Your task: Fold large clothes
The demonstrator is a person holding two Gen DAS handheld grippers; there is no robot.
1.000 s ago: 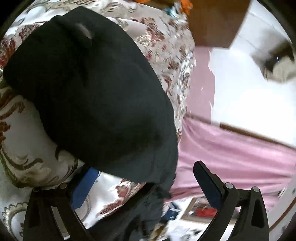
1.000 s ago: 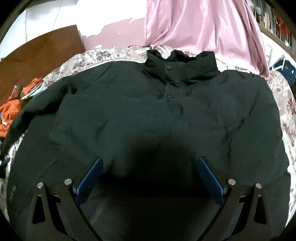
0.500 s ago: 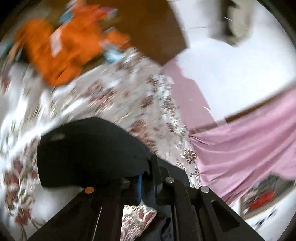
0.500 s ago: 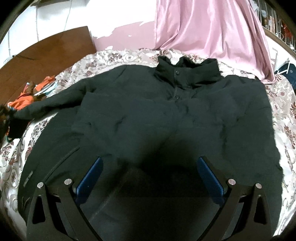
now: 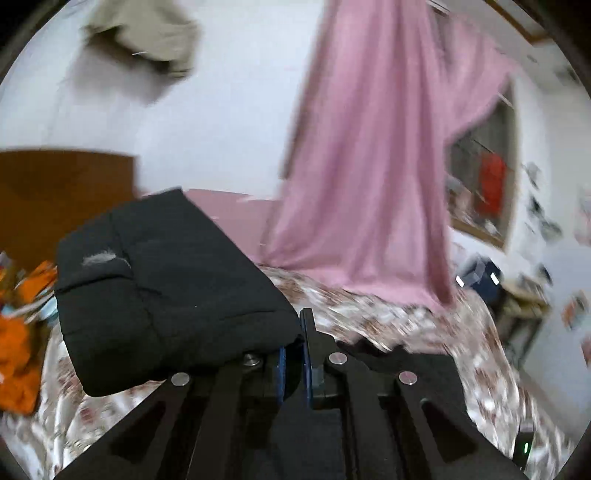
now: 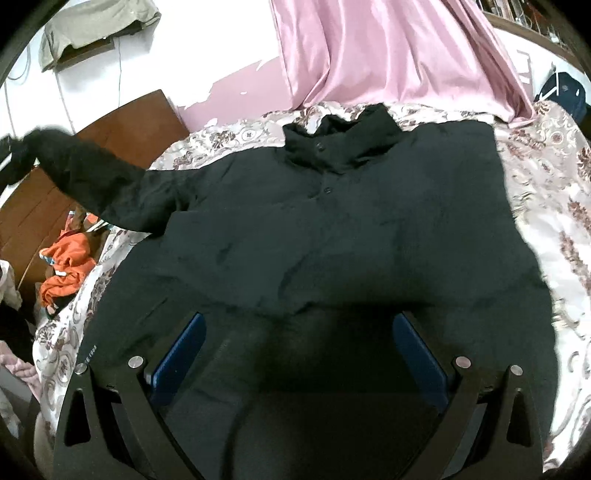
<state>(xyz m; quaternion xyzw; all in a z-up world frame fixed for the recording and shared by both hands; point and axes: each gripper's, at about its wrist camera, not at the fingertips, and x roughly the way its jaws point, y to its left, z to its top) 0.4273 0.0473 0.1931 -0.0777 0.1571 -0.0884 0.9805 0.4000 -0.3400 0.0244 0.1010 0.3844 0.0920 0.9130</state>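
- A large black padded jacket (image 6: 332,229) lies front up on a bed covered with a cream bedspread patterned with dark red flowers (image 6: 554,206); its stand-up collar (image 6: 343,147) points toward the far end of the bed, and two dark snap buttons show down its closed front.
- The left gripper (image 5: 293,354) has its blue-padded jaws pressed together on the cuff end of the jacket's black sleeve (image 5: 166,288); the cuff bulges out to the left of the jaws, with a small grey tuft of fluff on it.
- In the right wrist view that same sleeve (image 6: 92,177) is raised off the bed at the left edge, stretched up and outward from the shoulder, in front of a brown wooden headboard (image 6: 122,125).
- The right gripper (image 6: 295,354) hovers above the jacket's lower front with its jaws spread wide; nothing sits between the blue pads (image 6: 177,358).
- A pink satin curtain (image 6: 388,48) hangs behind the bed, its bottom edge reaching the bedspread near the collar.
- Crumpled orange cloth (image 6: 66,269) lies beside the bed on the left.
- A beige garment (image 6: 92,26) hangs on the white wall above the headboard.
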